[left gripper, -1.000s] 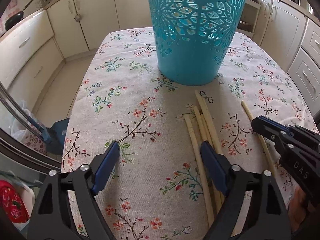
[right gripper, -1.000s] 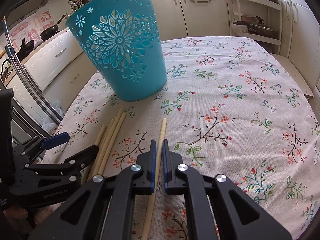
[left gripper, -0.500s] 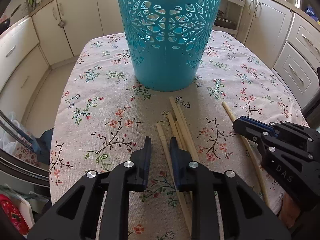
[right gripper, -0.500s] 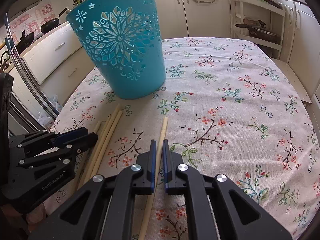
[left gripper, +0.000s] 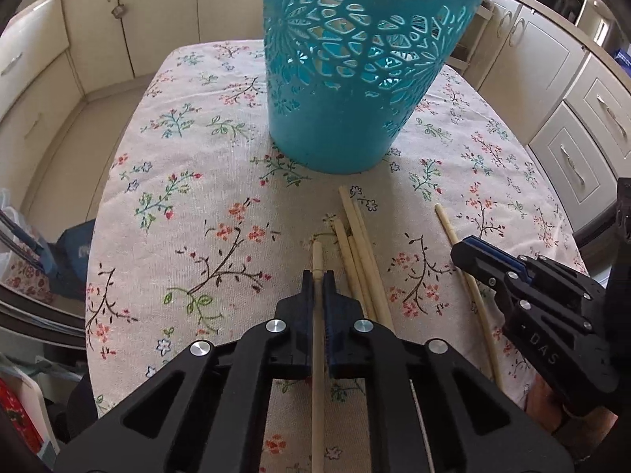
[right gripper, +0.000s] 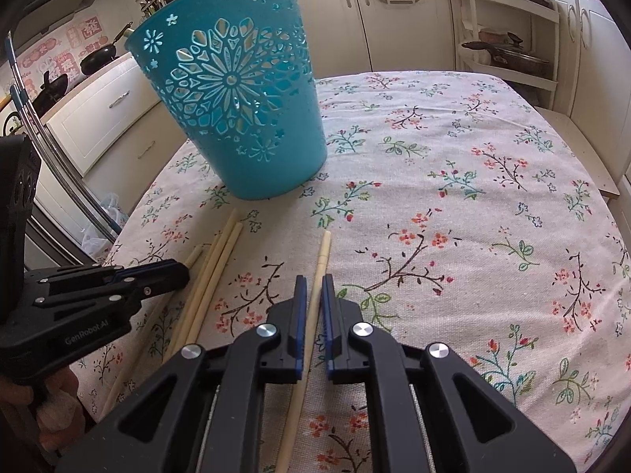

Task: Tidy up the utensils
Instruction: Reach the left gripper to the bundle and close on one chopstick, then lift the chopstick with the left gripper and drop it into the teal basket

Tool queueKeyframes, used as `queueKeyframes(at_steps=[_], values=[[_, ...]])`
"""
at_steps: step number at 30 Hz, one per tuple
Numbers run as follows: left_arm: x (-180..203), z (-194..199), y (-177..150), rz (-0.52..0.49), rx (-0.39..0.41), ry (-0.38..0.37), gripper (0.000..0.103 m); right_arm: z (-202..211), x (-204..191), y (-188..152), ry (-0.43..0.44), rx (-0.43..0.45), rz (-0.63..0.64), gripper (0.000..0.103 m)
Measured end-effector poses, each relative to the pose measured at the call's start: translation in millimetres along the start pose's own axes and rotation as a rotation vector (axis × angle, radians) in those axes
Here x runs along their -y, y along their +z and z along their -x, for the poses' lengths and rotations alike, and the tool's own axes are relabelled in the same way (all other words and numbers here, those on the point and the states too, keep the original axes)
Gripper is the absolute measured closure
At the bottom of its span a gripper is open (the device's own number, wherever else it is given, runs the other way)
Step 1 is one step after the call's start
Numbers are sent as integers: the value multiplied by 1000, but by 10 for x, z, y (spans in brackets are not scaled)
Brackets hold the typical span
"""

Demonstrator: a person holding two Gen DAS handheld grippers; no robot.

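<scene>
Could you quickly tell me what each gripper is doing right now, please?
Left gripper: shut on a chopstick.
Right gripper: shut on another chopstick.

Around me is a daylit kitchen: cream cabinets (left gripper: pixel 568 79) line the walls, a floral tablecloth (right gripper: pixel 473 205) covers the desk, and an open shelf (right gripper: pixel 508 55) holds a dark pan (right gripper: pixel 504 53).

Lying flat on the floral cloth, pale wooden chopsticks: one (left gripper: pixel 318 276) clamped between black jaws, another (right gripper: pixel 320 260) likewise pinched, a loose bundle (left gripper: pixel 361 248) resting between them. Standing upright just beyond their tips, a teal cut-out basket (left gripper: pixel 355 79).
</scene>
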State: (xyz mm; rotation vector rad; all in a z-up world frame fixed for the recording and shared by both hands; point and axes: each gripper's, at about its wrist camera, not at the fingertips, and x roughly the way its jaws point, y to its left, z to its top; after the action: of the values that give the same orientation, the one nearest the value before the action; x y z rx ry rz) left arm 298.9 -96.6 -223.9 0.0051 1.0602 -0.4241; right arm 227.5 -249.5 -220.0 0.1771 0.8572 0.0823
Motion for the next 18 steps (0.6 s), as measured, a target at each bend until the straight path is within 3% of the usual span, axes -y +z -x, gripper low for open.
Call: queueKeyframes(at_steps=[7, 18], values=[[-102, 285, -10, 22, -10, -6, 98, 8, -12, -6, -4, 2, 7, 95], [59, 1671, 736, 26, 339, -109, 98, 10, -44, -14, -8, 5, 11, 94]])
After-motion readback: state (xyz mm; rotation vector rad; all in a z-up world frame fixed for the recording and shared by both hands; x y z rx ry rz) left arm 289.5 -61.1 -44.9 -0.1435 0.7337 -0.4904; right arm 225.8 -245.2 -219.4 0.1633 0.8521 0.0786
